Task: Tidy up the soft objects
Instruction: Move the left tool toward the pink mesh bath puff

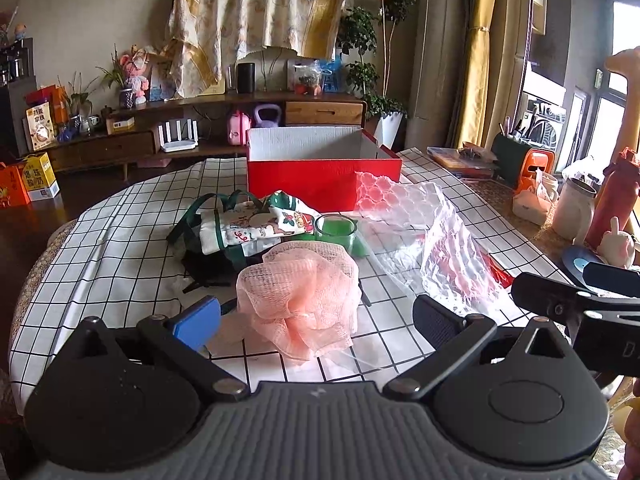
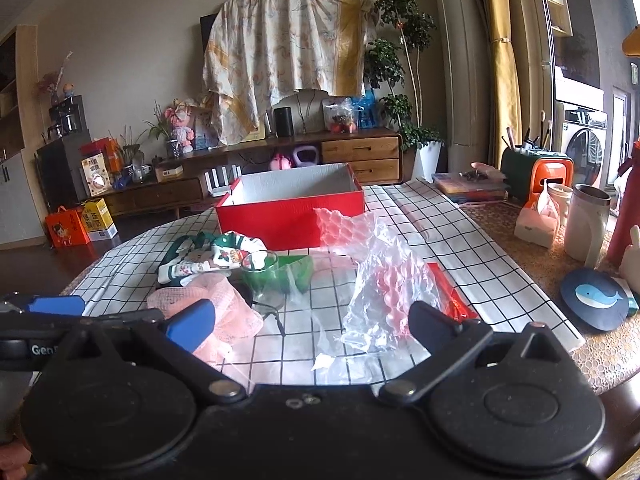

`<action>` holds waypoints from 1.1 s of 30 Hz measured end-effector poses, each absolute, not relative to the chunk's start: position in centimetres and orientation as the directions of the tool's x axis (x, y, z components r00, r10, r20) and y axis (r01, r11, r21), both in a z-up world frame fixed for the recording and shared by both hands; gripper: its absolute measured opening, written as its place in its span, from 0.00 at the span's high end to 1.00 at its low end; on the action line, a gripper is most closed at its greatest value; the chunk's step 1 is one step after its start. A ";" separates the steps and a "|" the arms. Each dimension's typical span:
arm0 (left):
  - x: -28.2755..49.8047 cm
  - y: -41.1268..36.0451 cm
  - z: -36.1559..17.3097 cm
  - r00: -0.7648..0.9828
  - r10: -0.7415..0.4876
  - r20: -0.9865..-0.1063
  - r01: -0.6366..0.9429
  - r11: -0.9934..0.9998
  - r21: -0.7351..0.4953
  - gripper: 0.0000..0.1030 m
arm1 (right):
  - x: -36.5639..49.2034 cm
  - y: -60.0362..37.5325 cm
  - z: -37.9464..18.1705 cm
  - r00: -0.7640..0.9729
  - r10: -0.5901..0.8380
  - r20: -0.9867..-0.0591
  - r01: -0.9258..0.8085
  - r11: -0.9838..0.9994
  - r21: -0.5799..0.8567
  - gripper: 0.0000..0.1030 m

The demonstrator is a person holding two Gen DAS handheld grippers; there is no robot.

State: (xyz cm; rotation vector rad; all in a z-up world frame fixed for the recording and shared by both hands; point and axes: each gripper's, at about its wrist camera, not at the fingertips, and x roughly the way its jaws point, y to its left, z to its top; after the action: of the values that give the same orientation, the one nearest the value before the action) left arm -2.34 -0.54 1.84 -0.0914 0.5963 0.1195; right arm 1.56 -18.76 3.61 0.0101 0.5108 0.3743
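I hold my left gripper (image 1: 316, 320) low and level over the checked tablecloth (image 1: 120, 240), jaws spread wide with nothing held; the pink mesh puff (image 1: 300, 300) sits between the fingers, in front of the red box (image 1: 324, 176). My right gripper (image 2: 312, 320) hovers level beside it, equally wide and empty, facing the bubble wrap (image 2: 380, 280) before the box. The printed cloth bag (image 1: 248, 228) lies left of the glass cup (image 1: 334, 230).

left hand-held gripper (image 1: 316, 320) — jaws spread wide, empty; right hand-held gripper (image 2: 312, 320) — jaws spread wide, empty
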 end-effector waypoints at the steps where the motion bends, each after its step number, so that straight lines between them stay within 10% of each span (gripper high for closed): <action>1: -2.4 -0.6 1.9 0.822 0.086 -0.563 -0.138 0.989 -0.050 0.00 | 1.5 -18.7 3.6 0.805 0.353 -0.476 -0.348 0.932 0.103 0.00; 33: -3.9 -0.4 2.1 0.833 0.113 -0.541 -0.147 0.989 -0.021 0.00 | 0.8 -18.2 3.2 0.788 0.359 -0.500 -0.368 0.926 0.085 0.00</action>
State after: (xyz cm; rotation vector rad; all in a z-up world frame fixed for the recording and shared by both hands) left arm -3.93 -0.37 2.15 -0.0624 0.5693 0.1377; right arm 0.84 -18.21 3.15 -0.0175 0.5354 0.3915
